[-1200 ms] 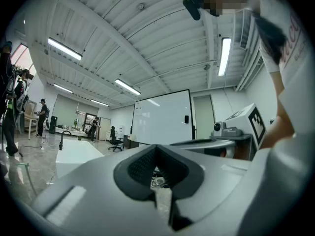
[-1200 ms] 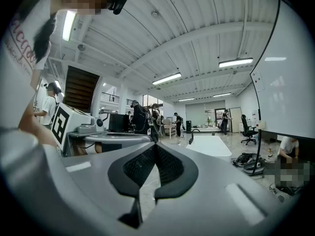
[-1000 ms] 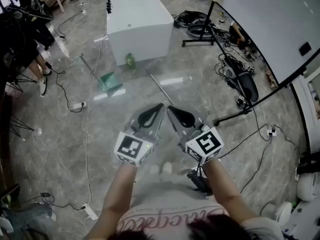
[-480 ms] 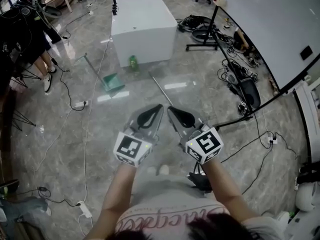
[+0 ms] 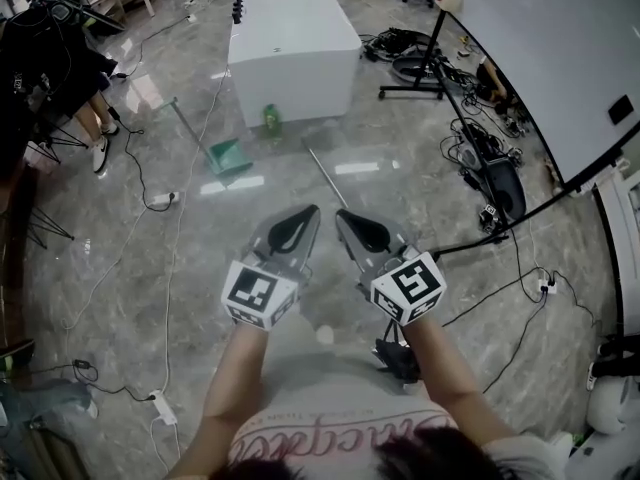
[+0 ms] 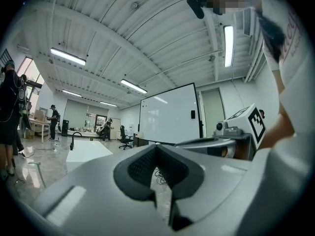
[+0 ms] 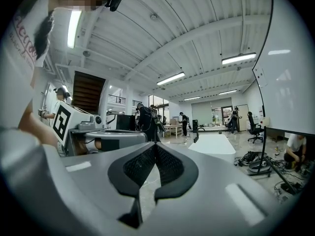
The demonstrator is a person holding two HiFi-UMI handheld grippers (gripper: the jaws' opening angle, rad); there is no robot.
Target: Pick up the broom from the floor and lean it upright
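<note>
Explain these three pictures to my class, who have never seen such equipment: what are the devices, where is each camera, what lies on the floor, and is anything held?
There is no robot: a person holds a two-jaw gripper in each hand, the left gripper and the right gripper. The marker cubes are part of them. The head view comes from a camera on the person's head, looking down. The left and right gripper views come from cameras riding on each gripper, looking along its jaws. Both grippers are shut and hold nothing. On the floor are a thin pole, probably the broom's handle, a green dustpan, a green bottle and a white box.
</note>
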